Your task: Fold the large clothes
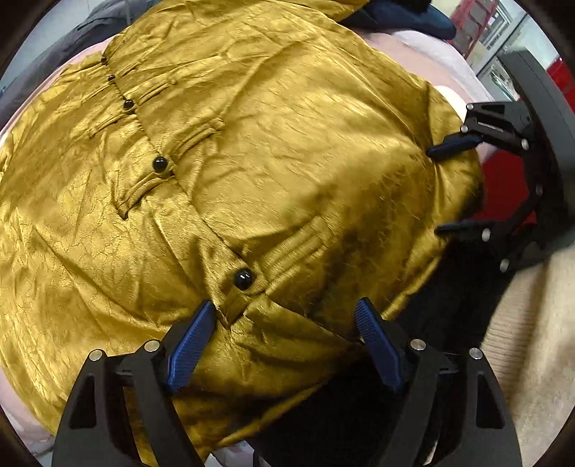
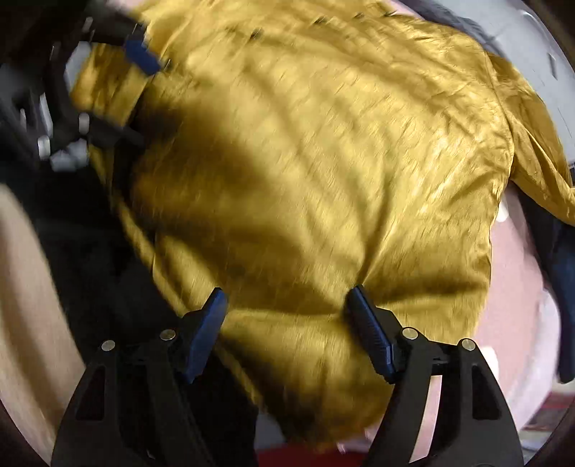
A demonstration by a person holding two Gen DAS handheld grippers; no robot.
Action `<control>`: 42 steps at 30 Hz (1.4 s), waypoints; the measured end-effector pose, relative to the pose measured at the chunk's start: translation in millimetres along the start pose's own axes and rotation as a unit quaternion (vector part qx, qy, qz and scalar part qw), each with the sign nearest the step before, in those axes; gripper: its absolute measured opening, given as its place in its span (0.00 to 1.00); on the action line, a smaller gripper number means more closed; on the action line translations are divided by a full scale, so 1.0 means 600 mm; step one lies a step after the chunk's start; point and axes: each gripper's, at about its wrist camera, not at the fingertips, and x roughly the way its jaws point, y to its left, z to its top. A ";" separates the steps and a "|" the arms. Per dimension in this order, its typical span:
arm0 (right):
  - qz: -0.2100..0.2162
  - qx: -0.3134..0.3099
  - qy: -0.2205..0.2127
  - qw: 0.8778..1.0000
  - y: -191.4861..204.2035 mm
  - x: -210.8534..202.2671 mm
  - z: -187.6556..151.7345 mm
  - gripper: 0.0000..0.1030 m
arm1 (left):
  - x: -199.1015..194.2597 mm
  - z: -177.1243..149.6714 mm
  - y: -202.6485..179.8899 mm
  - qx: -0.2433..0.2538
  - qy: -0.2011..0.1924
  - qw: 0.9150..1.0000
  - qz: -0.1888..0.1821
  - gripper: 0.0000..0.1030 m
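A golden satin jacket (image 1: 273, 143) with black ball buttons (image 1: 243, 278) and corded loop fastenings lies spread front-up on a pink cover (image 1: 413, 54). My left gripper (image 1: 285, 312) hangs open just over the jacket's near hem, below the lowest button, with no cloth pinched. My right gripper (image 1: 436, 190) stands open at the jacket's right edge. In the blurred right wrist view the right gripper (image 2: 287, 298) is open over the creased gold jacket (image 2: 323, 161), pads apart from each other, and the left gripper (image 2: 143, 97) shows at the upper left.
A dark blue garment (image 1: 406, 18) lies beyond the jacket, and a grey one (image 1: 72, 36) at the far left. Black cloth (image 1: 449, 287) sits under the jacket's near right corner. Beige flooring (image 1: 532, 341) and red furniture (image 1: 503, 186) lie to the right.
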 end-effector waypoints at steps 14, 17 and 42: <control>0.138 0.253 -0.163 0.944 -0.173 -0.088 0.130 0.81 | -0.090 0.108 0.121 -0.100 -0.124 0.982 0.101 0.94; 0.099 0.264 -0.115 0.952 -0.181 -0.049 0.149 0.81 | -0.029 0.107 0.154 -0.124 -0.051 0.977 0.167 0.90; 0.255 0.651 -0.372 0.611 -0.502 -0.140 -0.173 0.81 | 0.019 0.129 0.194 -0.150 -0.029 0.974 0.165 0.95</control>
